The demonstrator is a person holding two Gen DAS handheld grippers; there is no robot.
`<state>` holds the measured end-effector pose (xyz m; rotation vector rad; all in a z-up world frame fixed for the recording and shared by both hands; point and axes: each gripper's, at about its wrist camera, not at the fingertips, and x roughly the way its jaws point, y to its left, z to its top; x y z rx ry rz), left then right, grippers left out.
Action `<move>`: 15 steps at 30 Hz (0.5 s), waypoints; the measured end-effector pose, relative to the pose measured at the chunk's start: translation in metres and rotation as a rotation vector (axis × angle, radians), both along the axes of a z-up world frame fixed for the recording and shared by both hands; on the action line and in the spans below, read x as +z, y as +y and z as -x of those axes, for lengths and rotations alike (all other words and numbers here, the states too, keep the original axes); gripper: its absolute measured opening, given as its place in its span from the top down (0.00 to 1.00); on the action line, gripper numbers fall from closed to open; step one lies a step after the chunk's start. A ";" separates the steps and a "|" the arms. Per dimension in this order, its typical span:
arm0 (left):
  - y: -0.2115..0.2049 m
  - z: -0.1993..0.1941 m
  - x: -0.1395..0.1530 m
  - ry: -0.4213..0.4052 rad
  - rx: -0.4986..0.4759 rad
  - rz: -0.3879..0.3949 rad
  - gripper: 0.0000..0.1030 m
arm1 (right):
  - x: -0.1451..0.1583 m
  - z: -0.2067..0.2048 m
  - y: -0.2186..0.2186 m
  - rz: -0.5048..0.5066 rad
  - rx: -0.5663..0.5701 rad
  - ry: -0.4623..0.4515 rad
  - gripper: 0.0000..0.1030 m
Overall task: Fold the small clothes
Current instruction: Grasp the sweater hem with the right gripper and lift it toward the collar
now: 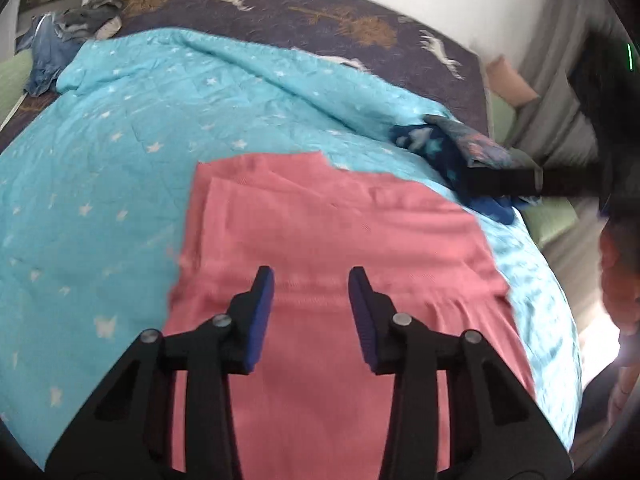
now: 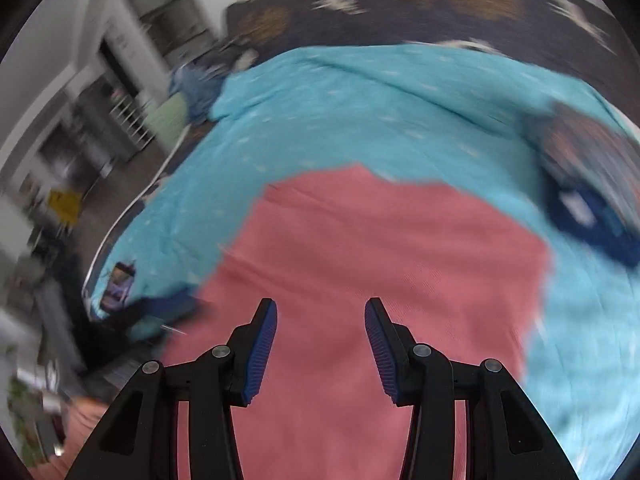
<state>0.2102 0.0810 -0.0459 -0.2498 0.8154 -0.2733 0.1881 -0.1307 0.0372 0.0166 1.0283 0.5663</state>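
Observation:
A pink garment (image 1: 328,240) lies spread flat on a light blue star-print quilt (image 1: 140,140), with one side folded over lengthwise. It also shows in the right wrist view (image 2: 380,248). My left gripper (image 1: 311,276) is open and empty, hovering over the near part of the pink garment. My right gripper (image 2: 320,308) is open and empty, also over the pink garment's near part. The right wrist view is blurred by motion.
A dark blue patterned garment (image 1: 460,148) lies at the quilt's right edge, also in the right wrist view (image 2: 592,200). A pile of grey and denim clothes (image 1: 68,36) sits at the far left. The dark horse-print bedcover (image 1: 320,12) lies beyond. Shelving (image 2: 120,112) stands left of the bed.

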 end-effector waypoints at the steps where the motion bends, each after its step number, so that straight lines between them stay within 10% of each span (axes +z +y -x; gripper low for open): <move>1: 0.004 -0.008 -0.008 0.023 0.019 0.036 0.60 | 0.000 -0.019 0.014 -0.009 0.021 0.023 0.51; 7: 0.049 -0.019 -0.058 0.103 0.045 0.322 0.66 | -0.044 -0.108 0.068 -0.099 0.100 0.208 0.42; 15: 0.055 -0.013 -0.069 0.084 0.020 0.399 0.66 | -0.101 -0.179 0.115 -0.108 0.196 0.350 0.42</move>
